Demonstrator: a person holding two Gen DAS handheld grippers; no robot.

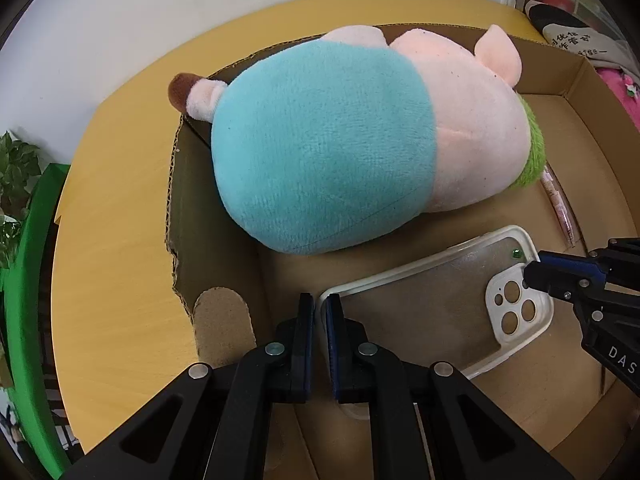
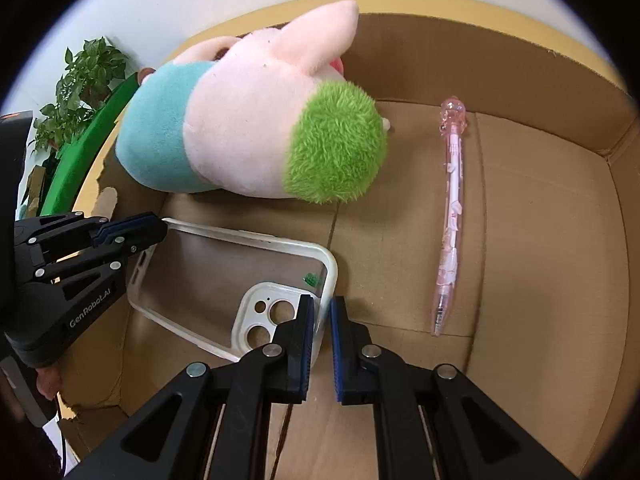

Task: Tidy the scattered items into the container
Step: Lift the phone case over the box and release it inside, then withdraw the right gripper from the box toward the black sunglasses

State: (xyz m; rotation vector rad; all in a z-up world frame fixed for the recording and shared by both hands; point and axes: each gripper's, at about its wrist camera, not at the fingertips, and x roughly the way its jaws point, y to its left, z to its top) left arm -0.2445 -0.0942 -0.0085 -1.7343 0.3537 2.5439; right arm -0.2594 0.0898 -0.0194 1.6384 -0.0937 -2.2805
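A clear phone case (image 1: 436, 304) with a white rim lies inside the cardboard box (image 1: 576, 128). My left gripper (image 1: 319, 312) is shut on its rim at one corner. My right gripper (image 2: 321, 316) is shut on the rim at the camera-cutout end (image 2: 304, 276). A pink plush pig (image 1: 352, 140) in a blue shirt, with a green patch, lies in the far part of the box (image 2: 540, 200). A pink pen (image 2: 450, 220) lies on the box floor to the right of the plush (image 2: 240, 132).
The box sits on a round yellow table (image 1: 112, 240). A green plant (image 2: 80, 84) and a green rail (image 1: 20, 280) stand at the left. Folded clothes (image 1: 576, 36) lie beyond the box at the right.
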